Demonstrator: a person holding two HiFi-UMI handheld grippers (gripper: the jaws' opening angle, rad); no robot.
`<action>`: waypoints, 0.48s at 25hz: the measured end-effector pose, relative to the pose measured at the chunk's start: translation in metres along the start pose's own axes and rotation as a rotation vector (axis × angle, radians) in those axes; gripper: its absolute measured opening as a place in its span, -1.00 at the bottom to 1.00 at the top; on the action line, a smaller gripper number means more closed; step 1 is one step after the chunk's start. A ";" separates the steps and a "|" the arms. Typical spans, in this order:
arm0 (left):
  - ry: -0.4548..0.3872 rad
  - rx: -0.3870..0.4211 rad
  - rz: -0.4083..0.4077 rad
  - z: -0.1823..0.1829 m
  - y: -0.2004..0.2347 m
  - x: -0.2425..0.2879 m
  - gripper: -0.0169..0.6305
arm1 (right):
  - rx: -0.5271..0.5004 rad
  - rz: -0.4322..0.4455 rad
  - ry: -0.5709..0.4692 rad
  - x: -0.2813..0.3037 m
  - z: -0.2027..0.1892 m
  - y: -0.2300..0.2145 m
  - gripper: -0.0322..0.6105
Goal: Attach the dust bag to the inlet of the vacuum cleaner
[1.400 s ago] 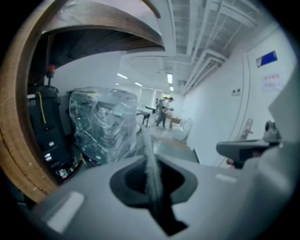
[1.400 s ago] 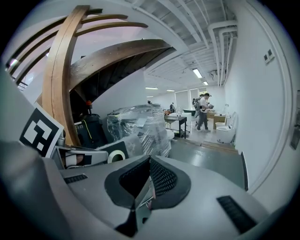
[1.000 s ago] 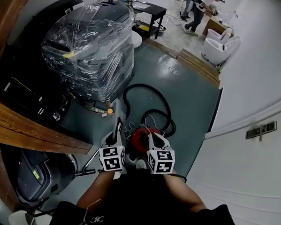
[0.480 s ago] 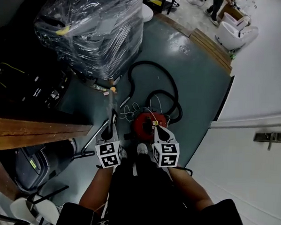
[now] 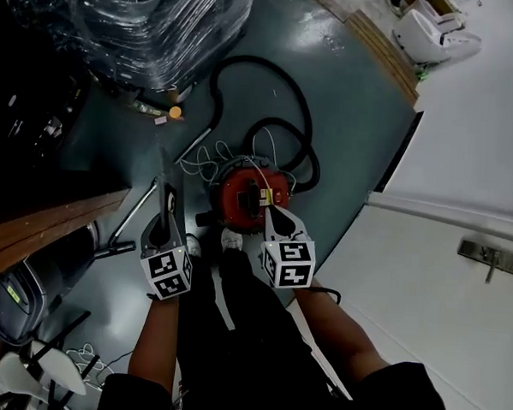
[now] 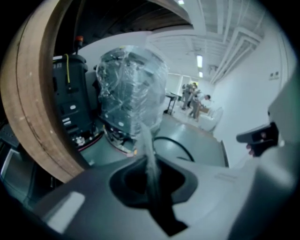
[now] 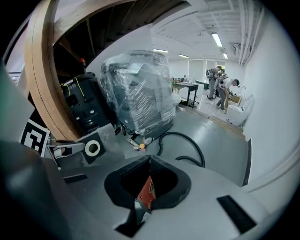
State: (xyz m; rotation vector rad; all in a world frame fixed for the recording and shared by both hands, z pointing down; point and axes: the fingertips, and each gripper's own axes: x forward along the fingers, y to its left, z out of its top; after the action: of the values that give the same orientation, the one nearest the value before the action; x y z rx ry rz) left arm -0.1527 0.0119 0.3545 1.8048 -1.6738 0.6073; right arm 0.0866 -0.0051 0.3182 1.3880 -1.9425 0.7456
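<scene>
Head view now pitches more steeply down than a second ago. The wrapped pallet has slid to the far edge of the frame, and the people at the far end are gone from it.

Both grippers sit lower and closer to the floor than before.

Left gripper: jaws clamped on the dust bag. In its own view the bag shows as a thin grey sheet, edge-on, rising out of the closed jaws. From the right gripper view the bag's black collar with its white ring faces right, toward the vacuum side.

Right gripper: jaws closed together, nothing gripped. Red of the vacuum cleaner shows through the gap behind them.

The vacuum cleaner stands on the grey floor, just far of the person's feet. The right gripper tips are over its near right rim, where earlier they hung short of it. The bag is left of the vacuum, apart from it. The black hose loops on the far side.
</scene>
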 end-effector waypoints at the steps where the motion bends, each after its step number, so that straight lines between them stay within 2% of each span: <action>1: 0.010 -0.002 0.002 -0.011 0.002 0.007 -0.87 | -0.007 0.000 0.012 0.008 -0.007 -0.001 -0.90; 12: 0.068 0.029 -0.018 -0.114 0.002 0.076 -0.88 | -0.004 0.000 0.115 0.093 -0.088 -0.013 -0.90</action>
State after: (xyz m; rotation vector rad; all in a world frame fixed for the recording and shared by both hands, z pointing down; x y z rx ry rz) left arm -0.1397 0.0358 0.4889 1.7972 -1.6093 0.6808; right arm 0.0905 0.0010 0.4467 1.3134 -1.8542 0.8039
